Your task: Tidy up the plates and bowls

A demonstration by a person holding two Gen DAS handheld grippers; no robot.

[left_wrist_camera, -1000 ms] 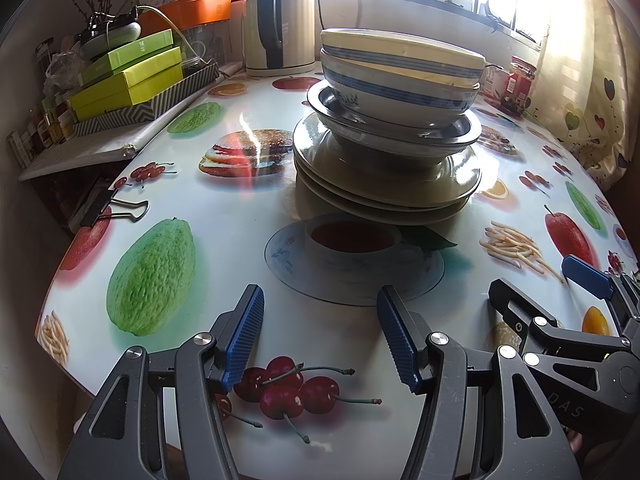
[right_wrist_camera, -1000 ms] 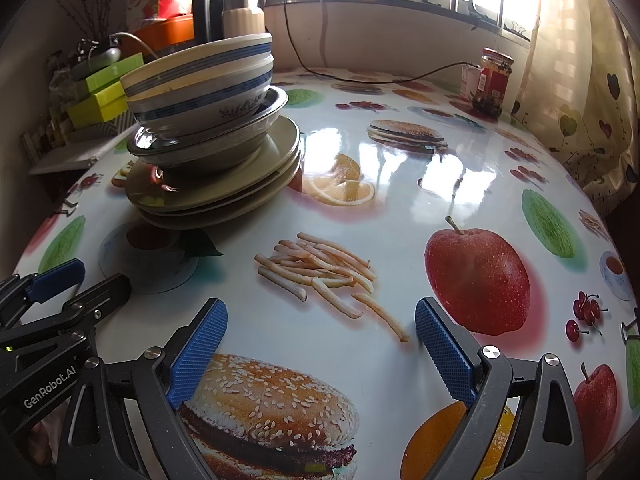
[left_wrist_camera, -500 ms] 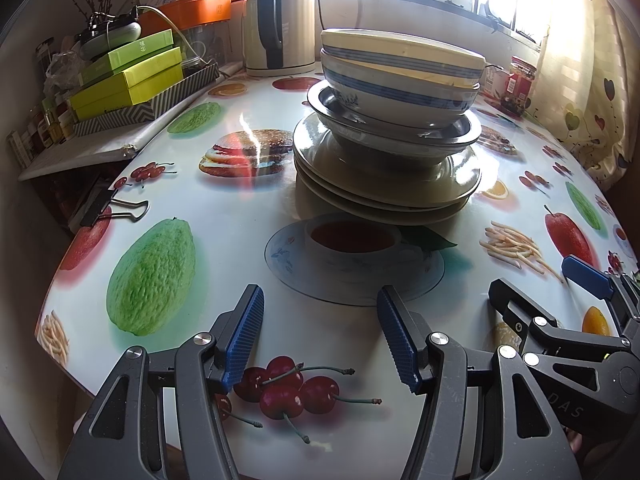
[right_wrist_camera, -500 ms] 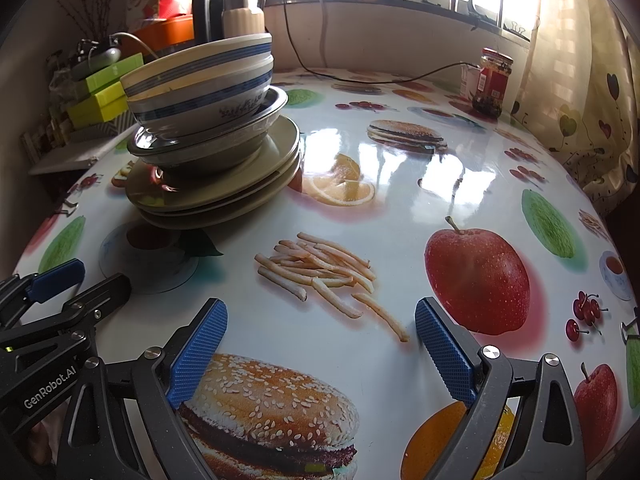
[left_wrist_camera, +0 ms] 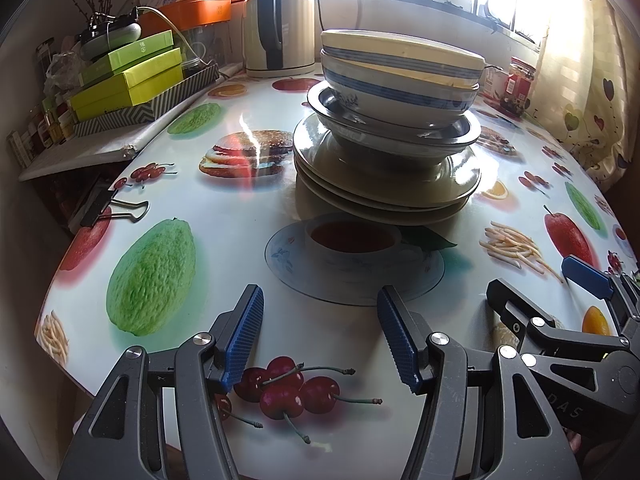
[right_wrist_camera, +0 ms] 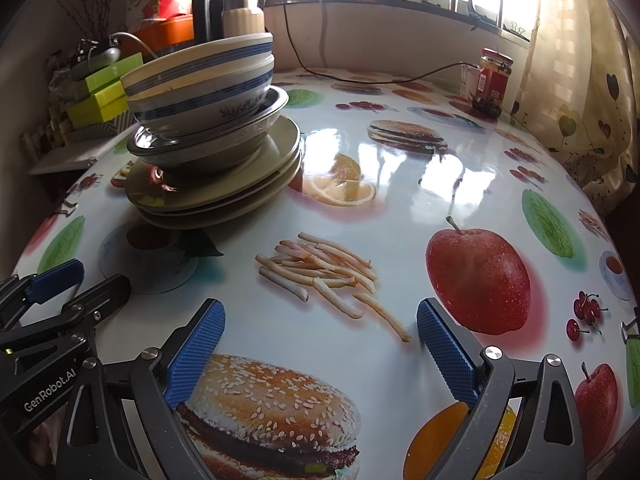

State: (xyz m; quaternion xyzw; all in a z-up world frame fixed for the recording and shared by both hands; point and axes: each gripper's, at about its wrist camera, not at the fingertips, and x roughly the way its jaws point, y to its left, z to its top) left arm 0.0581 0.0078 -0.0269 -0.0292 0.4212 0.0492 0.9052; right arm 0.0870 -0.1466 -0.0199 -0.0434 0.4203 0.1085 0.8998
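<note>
One pile of dishes stands on the round table: two white bowls with blue stripes [left_wrist_camera: 400,76] [right_wrist_camera: 200,88] nest on top, in a grey metal basin [left_wrist_camera: 392,128] [right_wrist_camera: 208,144], which rests on several beige plates [left_wrist_camera: 384,188] [right_wrist_camera: 216,196]. My left gripper [left_wrist_camera: 320,308] hovers open over the near table edge, nothing between its blue pads, the pile well ahead of it. My right gripper [right_wrist_camera: 320,324] is open too, empty, with the pile ahead to its left. Each gripper shows at the edge of the other's view: the right gripper [left_wrist_camera: 540,284] and the left gripper [right_wrist_camera: 96,276].
The tablecloth [right_wrist_camera: 400,184] is printed with fruit, burgers, fries and a teacup. A kettle [left_wrist_camera: 280,28], green boxes [left_wrist_camera: 132,76] and a binder clip [left_wrist_camera: 116,212] sit at the back left. A red-lidded jar [right_wrist_camera: 492,80] stands by the curtain at the far right.
</note>
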